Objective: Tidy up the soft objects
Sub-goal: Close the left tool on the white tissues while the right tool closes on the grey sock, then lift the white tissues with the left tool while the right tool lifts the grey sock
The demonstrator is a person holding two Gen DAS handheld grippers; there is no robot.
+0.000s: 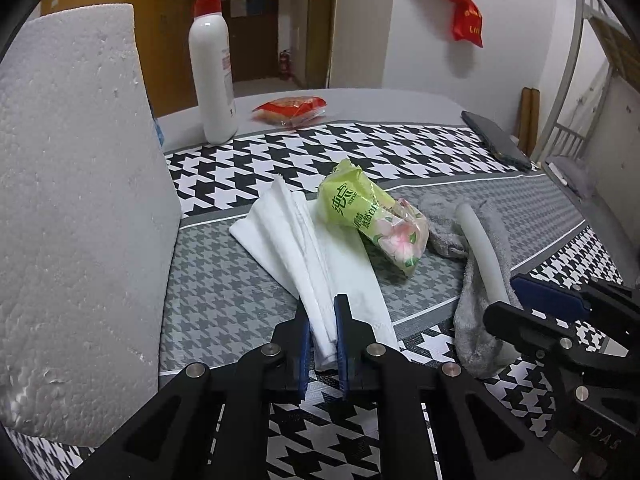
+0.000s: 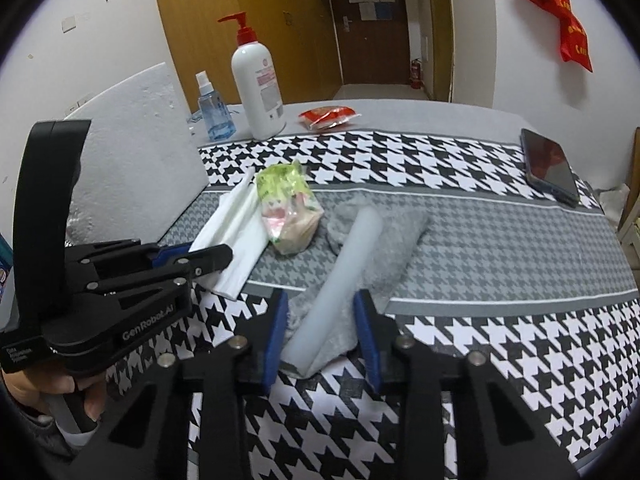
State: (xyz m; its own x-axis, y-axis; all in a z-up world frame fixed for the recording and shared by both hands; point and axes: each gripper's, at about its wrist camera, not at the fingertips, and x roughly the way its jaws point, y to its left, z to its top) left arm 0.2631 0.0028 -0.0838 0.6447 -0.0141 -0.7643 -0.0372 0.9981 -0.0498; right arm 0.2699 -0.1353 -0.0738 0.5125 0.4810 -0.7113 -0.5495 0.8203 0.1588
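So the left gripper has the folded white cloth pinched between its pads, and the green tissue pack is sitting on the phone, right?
Not quite. The left gripper does pinch the folded white cloth, but the green tissue pack lies partly on that cloth; the phone is apart at the far right, as the right wrist view shows.

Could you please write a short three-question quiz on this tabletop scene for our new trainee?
1. True or false: the left gripper is shut on the folded white cloth.
2. What lies on top of the grey towel? A) the phone B) the pale foam tube C) the pump bottle
3. Which item rests partly on the white cloth, next to the towel?

Key:
1. True; its pads pinch the cloth's near end.
2. B; the pale foam tube runs along the towel, between the right gripper's jaws, whose pads stand clear of it.
3. The green tissue pack.
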